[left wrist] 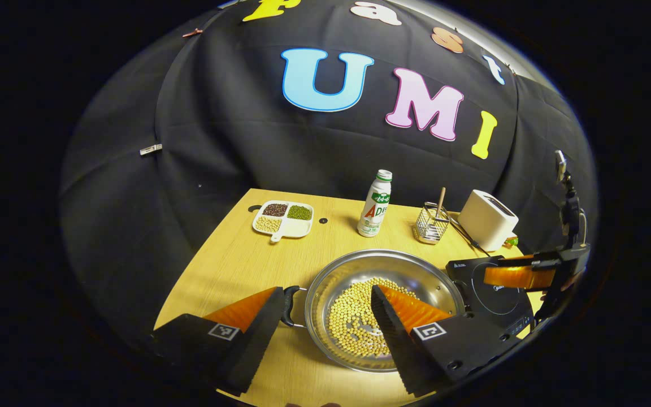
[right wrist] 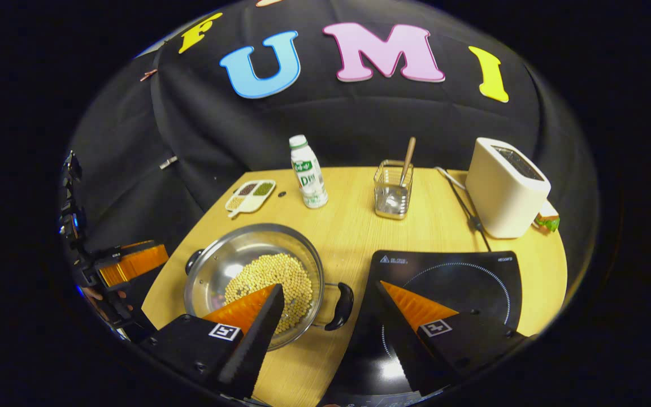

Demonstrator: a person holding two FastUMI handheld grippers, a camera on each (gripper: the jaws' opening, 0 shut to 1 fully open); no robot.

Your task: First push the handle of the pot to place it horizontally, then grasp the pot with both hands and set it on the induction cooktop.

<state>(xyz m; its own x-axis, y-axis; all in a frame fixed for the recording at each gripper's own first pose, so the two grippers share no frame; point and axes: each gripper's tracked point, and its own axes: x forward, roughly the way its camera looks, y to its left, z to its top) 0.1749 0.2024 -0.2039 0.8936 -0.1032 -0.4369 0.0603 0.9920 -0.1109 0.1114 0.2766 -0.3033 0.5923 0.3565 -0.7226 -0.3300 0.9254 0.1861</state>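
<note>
**A:** Where was the pot point(left wrist: 382, 305)?

**B:** On the desk point(left wrist: 235, 265), just left of the cooktop point(right wrist: 450, 282), beans inside. I had the left gripper point(left wrist: 325, 316) spread wide over its left handle point(left wrist: 289, 305) and rim.

**A:** And the right?

**B:** My right gripper point(right wrist: 328, 316) was also spread, fingers either side of the right handle point(right wrist: 341, 305), not pinching it.

Pot point(right wrist: 235, 265): shallow steel, pale beans point(right wrist: 272, 282) heaped inside, two dark side handles point(right wrist: 341, 306), level. Rests on wooden table point(right wrist: 348, 226), just beside cooktop point(right wrist: 450, 282). Cooktop: flat black square, ring marking, bare, near the table's front edge.
</note>
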